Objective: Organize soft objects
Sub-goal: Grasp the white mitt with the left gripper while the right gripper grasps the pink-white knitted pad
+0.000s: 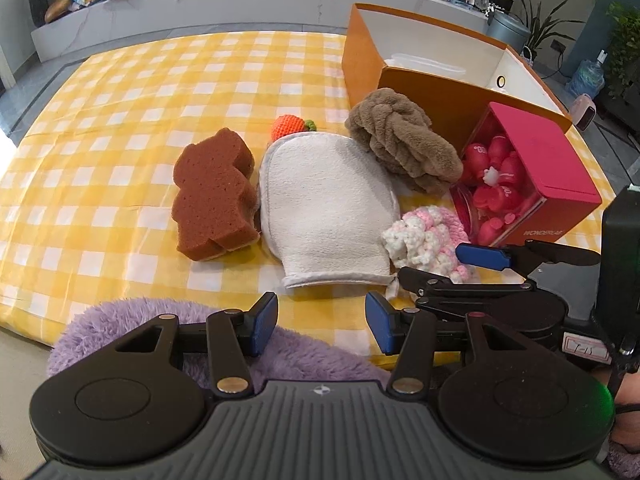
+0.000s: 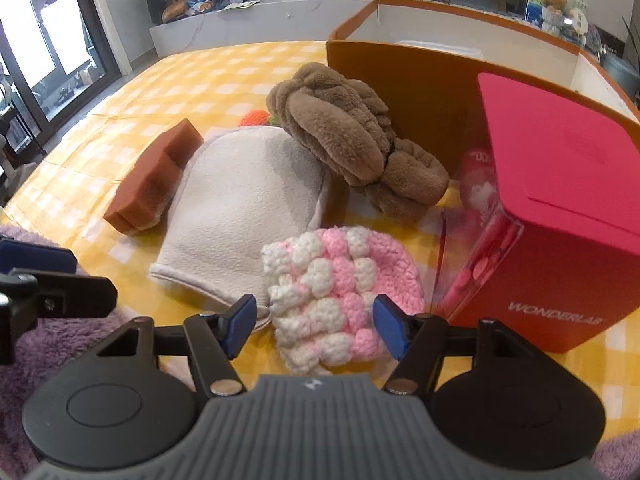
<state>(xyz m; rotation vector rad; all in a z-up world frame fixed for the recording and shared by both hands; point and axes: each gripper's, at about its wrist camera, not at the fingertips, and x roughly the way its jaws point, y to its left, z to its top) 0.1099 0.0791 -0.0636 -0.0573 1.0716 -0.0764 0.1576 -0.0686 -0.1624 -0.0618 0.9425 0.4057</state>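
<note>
Soft objects lie on a yellow checked cloth: a brown bear-shaped sponge (image 1: pixel 214 196), a white mitt (image 1: pixel 328 208), a brown plush headband (image 1: pixel 404 148), a small orange knitted carrot (image 1: pixel 286 126), a pink-and-white crochet piece (image 2: pixel 340 296) and a purple fluffy cloth (image 1: pixel 132 320). My left gripper (image 1: pixel 322 322) is open and empty just short of the mitt's cuff, above the purple cloth. My right gripper (image 2: pixel 316 326) is open with its fingers on either side of the crochet piece's near end, not closed on it. An open orange box (image 1: pixel 400 68) stands behind.
A red box (image 1: pixel 548 160) with a clear front, full of small red bottles, lies against the orange box at the right. The right gripper shows in the left wrist view (image 1: pixel 492 260). A white ledge with plants and clutter runs behind the table.
</note>
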